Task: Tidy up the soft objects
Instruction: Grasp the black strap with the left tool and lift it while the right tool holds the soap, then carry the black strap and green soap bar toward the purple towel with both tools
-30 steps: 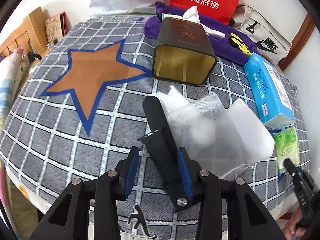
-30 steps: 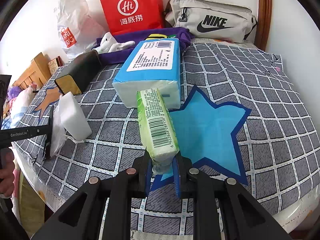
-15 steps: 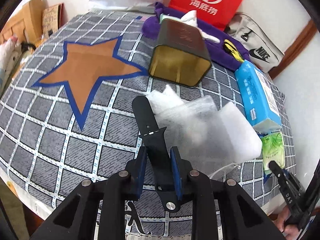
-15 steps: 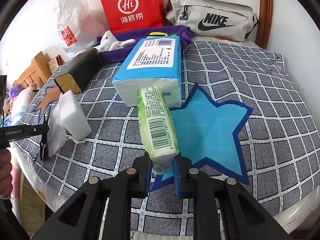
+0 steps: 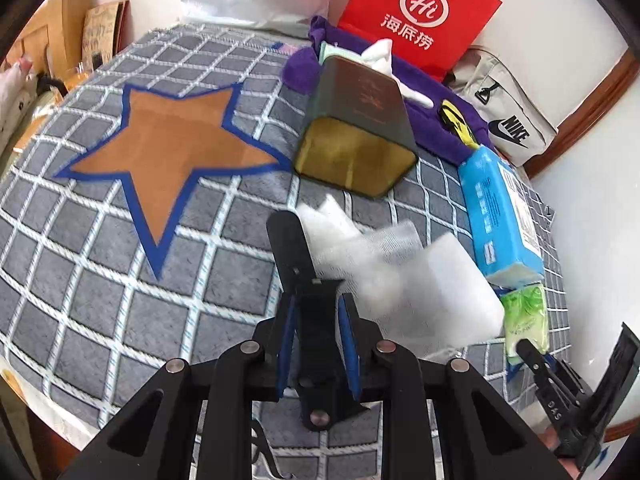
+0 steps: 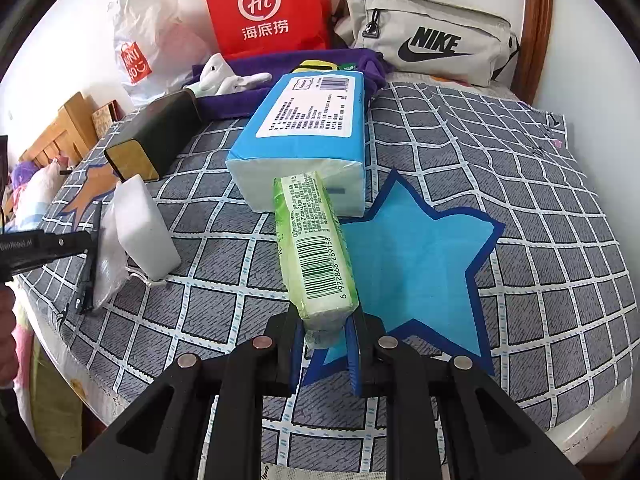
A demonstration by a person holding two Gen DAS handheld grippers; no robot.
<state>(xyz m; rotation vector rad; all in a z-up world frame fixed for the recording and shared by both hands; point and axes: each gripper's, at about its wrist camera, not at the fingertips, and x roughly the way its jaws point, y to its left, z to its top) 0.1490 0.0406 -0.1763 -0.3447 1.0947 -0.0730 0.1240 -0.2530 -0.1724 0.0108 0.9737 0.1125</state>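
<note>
Left gripper point(image 5: 316, 332) fingers clamped on a black watch strap point(image 5: 298, 268), strap running forward from between the blue pads over the bed point(image 5: 80, 240), its far end lying beside a clear plastic bag point(image 5: 372, 256). White foam block point(image 5: 460, 292) sits right of the bag, touching it. Right gripper point(image 6: 326, 344) fingers closed on the near end of a green tissue pack point(image 6: 316, 248), pack pointing away, far end just at the blue tissue pack point(image 6: 304, 132). Dark tin box point(image 5: 356, 128) lies on its side further back, open end facing the camera. Purple cloth point(image 6: 240, 96), red paper bag point(image 6: 268, 8) and grey Nike bag point(image 6: 432, 44) at the wall.
</note>
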